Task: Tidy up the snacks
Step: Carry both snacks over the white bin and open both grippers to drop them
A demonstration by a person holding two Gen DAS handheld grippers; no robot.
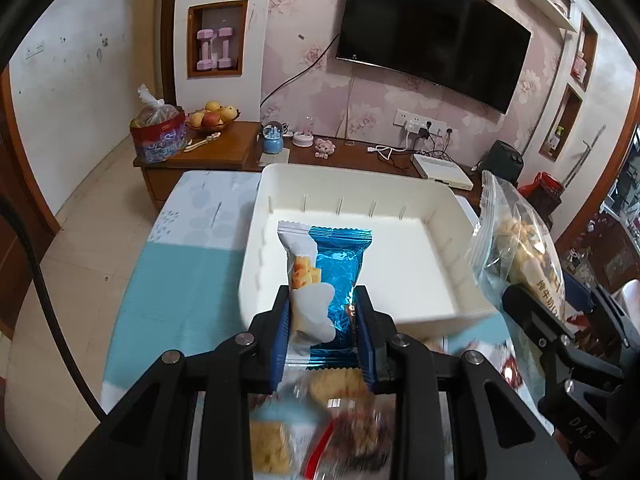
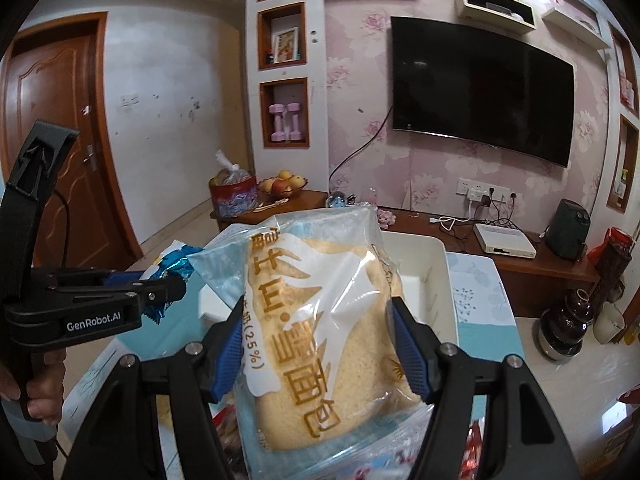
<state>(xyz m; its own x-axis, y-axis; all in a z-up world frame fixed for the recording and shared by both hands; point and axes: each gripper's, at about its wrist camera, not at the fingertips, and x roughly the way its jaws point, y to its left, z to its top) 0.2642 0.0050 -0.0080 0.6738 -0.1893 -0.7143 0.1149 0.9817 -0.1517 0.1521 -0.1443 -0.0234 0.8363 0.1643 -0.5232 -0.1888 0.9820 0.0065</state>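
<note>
Now | blue snack packet (image 1: 336, 276) upright lengthwise | left gripper (image 1: 322, 320) clamps it

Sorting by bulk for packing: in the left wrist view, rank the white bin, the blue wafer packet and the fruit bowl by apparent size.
1. White bin
2. Blue wafer packet
3. Fruit bowl
The packet sits close to the camera and the bowl far back, so their real order is unsure.

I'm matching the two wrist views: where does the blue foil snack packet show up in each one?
Left wrist view: blue foil snack packet at centre, clamped in the left tool, in front of the white bin.
Right wrist view: blue foil snack packet at mid-left, poking from the left tool.
Shared landmark: the wall-mounted TV.
</note>
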